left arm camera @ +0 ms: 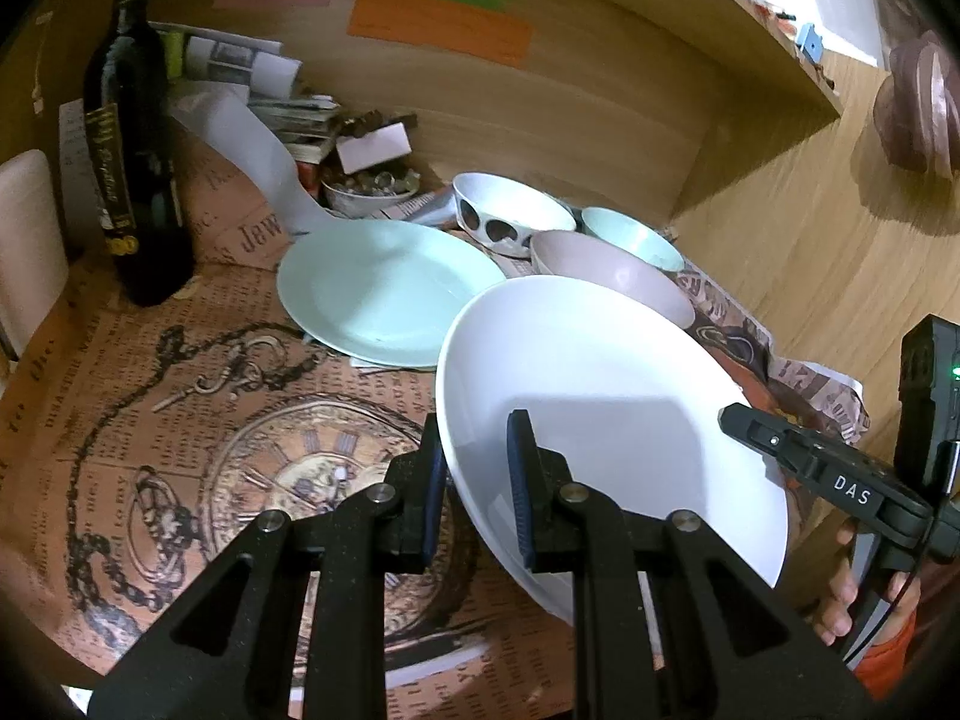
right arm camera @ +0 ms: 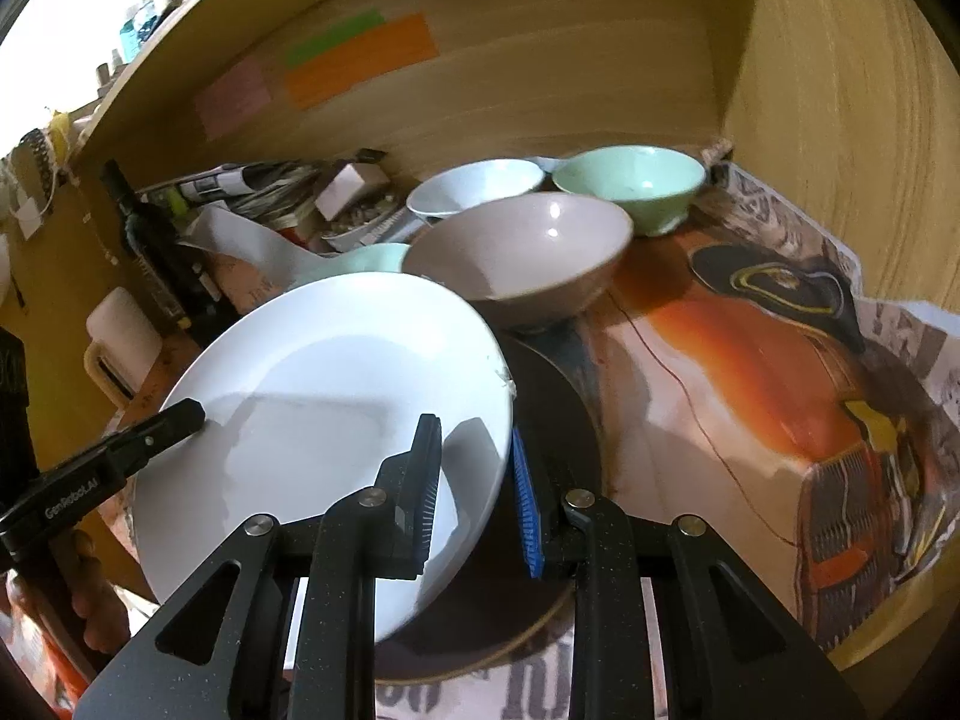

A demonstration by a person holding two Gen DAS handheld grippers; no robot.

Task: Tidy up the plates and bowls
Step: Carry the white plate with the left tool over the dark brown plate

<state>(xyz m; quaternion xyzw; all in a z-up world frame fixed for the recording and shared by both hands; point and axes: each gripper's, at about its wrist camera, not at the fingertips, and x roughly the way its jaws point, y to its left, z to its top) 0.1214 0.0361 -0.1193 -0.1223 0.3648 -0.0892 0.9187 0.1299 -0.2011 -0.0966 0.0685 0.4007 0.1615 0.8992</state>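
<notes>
A white plate (left arm camera: 606,420) (right arm camera: 324,402) is held tilted above the table. My left gripper (left arm camera: 477,480) straddles its left rim, jaws on either side and close to the rim. My right gripper (right arm camera: 474,492) straddles its right rim the same way, above a dark round plate (right arm camera: 552,420). A light green plate (left arm camera: 384,291) lies behind. A pink bowl (left arm camera: 606,276) (right arm camera: 528,246), a green bowl (left arm camera: 630,234) (right arm camera: 636,183) and a white bowl with dark spots (left arm camera: 510,210) (right arm camera: 474,186) stand at the back.
A dark wine bottle (left arm camera: 132,156) stands at the left. Papers, a small box and a bowl of small items (left arm camera: 366,186) crowd the back left corner. Wooden walls (right arm camera: 840,120) close the back and right. A printed paper (left arm camera: 180,420) covers the table.
</notes>
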